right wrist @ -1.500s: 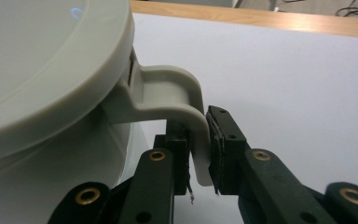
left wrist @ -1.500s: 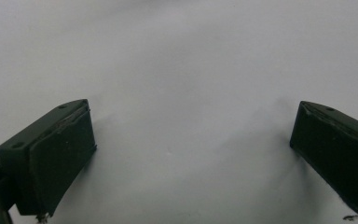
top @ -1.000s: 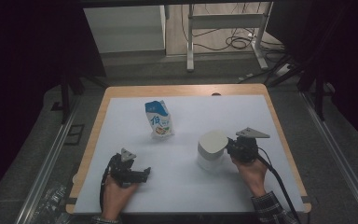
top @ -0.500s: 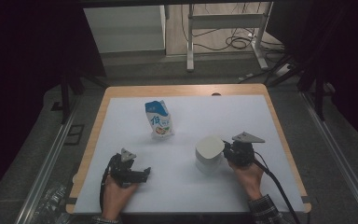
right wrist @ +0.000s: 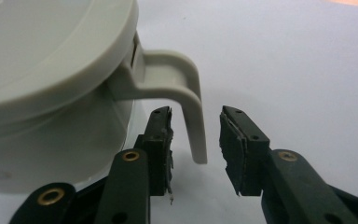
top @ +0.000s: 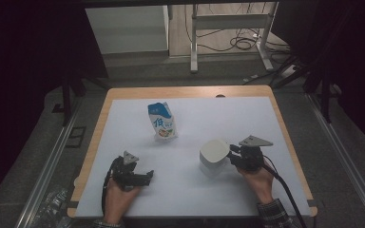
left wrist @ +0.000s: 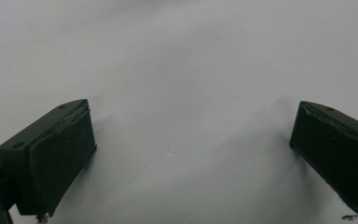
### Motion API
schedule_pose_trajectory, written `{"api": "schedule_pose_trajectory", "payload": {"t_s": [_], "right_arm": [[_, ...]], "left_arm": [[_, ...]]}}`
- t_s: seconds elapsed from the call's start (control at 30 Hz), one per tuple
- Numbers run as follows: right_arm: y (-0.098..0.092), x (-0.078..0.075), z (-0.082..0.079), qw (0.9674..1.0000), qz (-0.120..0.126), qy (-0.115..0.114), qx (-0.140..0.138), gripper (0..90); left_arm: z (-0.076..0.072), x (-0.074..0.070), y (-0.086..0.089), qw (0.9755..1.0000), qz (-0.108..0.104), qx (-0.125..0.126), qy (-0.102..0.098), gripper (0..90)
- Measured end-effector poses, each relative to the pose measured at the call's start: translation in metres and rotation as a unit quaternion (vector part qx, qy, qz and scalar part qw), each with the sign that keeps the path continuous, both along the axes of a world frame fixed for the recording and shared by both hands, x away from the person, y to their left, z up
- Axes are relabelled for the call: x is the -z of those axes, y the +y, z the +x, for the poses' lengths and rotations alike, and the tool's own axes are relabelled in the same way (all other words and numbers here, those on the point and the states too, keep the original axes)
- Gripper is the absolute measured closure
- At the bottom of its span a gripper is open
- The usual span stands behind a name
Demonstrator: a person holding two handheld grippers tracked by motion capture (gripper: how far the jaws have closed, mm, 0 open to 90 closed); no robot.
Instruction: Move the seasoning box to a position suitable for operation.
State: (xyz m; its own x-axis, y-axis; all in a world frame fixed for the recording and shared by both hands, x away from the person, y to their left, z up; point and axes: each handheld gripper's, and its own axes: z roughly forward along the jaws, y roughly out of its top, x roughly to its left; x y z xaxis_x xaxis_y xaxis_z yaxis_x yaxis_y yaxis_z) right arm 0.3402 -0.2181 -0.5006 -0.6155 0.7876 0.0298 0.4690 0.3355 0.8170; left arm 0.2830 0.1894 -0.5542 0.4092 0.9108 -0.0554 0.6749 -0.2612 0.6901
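A pale grey lidded mug (top: pixel 214 154) stands on the white table cover (top: pixel 247 118) at the right. Its handle (right wrist: pixel 193 112) points toward my right gripper (top: pixel 233 156). In the right gripper view the handle hangs between the jaws of that gripper (right wrist: pixel 196 140). The jaws have just been opening, and a small gap shows on each side of the handle, so the pads do not press it. My left gripper (top: pixel 145 178) lies low on the cover at the near left. Its jaws stand wide open (left wrist: pixel 191 154) with nothing between them.
A blue and white carton (top: pixel 162 121) stands upright toward the middle back, apart from both grippers. The wooden table rim (top: pixel 190 91) frames the cover. Beyond the table are metal frame legs and cables on the floor (top: pixel 240 42).
The right hand and the mug have shifted slightly toward the near edge. The left hand has kept still.
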Motion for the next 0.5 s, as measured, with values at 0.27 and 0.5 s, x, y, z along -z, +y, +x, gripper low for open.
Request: {"api": "schedule_pose_trajectory", "payload": {"t_s": [0.27,0.5], "right_arm": [[-0.013,-0.009,-0.004,0.9998,-0.004,0.001,-0.017,62.9],[-0.022,-0.022,-0.007,0.9997,-0.007,-0.004,-0.024,58.6]], "left_arm": [[0.0,0.0,0.0,1.0,-0.001,0.0,0.0,0.3],[0.0,0.0,0.0,1.0,-0.001,0.0,0.0,0.3]]}}
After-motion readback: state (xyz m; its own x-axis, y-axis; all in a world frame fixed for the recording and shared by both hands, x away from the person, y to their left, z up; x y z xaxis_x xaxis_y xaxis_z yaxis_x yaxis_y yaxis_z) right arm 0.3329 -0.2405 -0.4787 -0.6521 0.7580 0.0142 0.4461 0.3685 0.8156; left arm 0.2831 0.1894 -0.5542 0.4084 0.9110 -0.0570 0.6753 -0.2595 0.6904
